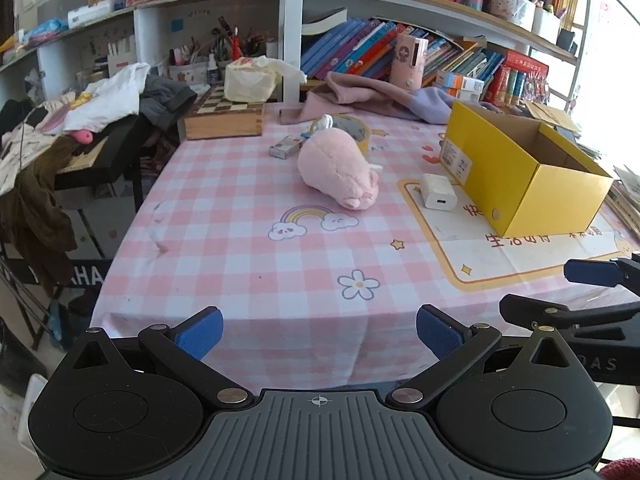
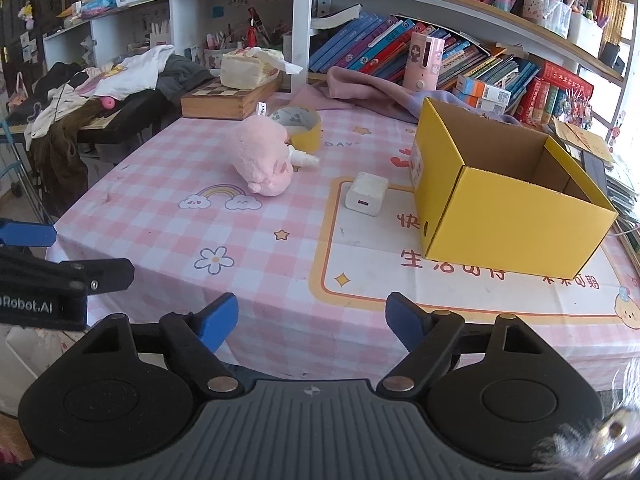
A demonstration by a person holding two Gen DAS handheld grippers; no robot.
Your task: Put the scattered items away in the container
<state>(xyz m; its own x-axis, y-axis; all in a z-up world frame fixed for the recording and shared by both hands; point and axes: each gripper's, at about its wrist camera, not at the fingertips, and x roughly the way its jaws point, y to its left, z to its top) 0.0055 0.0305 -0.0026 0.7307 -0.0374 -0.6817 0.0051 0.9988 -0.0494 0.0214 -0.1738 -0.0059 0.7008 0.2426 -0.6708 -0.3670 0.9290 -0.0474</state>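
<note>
A pink plush pig (image 1: 338, 168) (image 2: 264, 160) lies mid-table. A white charger block (image 1: 438, 191) (image 2: 366, 194) sits beside the open yellow cardboard box (image 1: 560, 196) (image 2: 520, 232) at the right. A yellow tape roll (image 1: 356, 132) (image 2: 300, 124), a small white bottle (image 2: 304, 158) and a small carton (image 1: 286, 147) lie behind the pig. My left gripper (image 1: 318, 332) is open and empty at the table's near edge. My right gripper (image 2: 312, 320) is open and empty there too, right of the left one.
A wooden chess box (image 1: 224, 118) (image 2: 228, 98) with a tissue pack stands at the back. Pink and purple cloth (image 1: 380, 96) lies behind the box. Bookshelves line the back wall. A clothes-covered stand (image 1: 88, 128) is left of the table.
</note>
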